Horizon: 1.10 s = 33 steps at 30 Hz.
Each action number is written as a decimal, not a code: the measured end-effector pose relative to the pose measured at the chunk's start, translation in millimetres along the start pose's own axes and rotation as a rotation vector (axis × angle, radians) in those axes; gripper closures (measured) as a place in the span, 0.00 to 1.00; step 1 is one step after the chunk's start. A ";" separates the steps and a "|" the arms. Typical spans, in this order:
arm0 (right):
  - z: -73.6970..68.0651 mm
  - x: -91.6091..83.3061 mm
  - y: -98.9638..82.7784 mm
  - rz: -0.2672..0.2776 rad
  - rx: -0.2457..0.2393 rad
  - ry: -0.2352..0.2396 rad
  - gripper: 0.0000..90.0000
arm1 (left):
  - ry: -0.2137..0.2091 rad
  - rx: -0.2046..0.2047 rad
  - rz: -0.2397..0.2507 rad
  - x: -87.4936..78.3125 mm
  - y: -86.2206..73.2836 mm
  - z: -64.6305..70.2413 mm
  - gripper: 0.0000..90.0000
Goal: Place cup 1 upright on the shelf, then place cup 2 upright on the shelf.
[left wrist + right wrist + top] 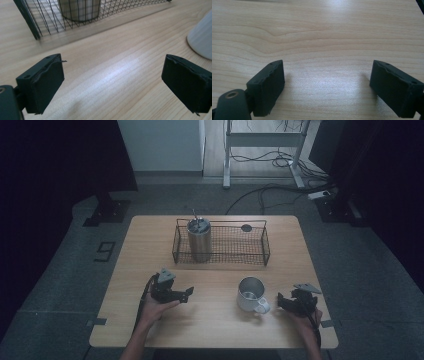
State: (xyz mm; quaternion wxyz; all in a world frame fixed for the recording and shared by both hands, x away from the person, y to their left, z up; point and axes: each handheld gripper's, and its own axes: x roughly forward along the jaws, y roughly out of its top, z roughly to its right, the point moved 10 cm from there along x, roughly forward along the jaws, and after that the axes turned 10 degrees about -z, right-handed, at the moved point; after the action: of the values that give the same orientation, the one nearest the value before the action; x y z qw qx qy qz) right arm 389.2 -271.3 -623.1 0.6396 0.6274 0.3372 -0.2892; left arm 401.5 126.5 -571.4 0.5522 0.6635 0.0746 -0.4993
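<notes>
While both forearms rest low, each hand-held gripper (189, 293) (280, 299) gapes empty beside the mug (251, 294).

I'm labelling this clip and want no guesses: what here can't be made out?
- Metal tumbler: what fills it is too small and dim in the high view; the left gripper view cuts off its top.
- White mug: the left gripper view's right edge crops it; its handle is out of frame there.
- Small dark object at the wire basket's far rim: too small to identify.
</notes>
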 end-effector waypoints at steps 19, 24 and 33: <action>-13.1 -36.9 19.2 0.129 0.001 0.062 0.14 | 0.007 -0.002 -0.016 6.0 -8.6 2.5 0.06; -21.8 -50.3 25.1 0.158 -0.007 0.095 0.14 | 0.003 -0.002 -0.019 7.5 -9.4 3.8 0.06; -40.7 -75.1 34.8 0.205 -0.035 0.154 0.14 | 0.002 -0.003 -0.022 7.8 -10.8 4.9 0.06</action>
State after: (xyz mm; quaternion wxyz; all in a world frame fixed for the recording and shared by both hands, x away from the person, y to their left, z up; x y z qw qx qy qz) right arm 368.5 -233.1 -541.7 0.6489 0.6676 0.3244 -0.1675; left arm 395.5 123.1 -583.8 0.5476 0.6623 0.0831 -0.5046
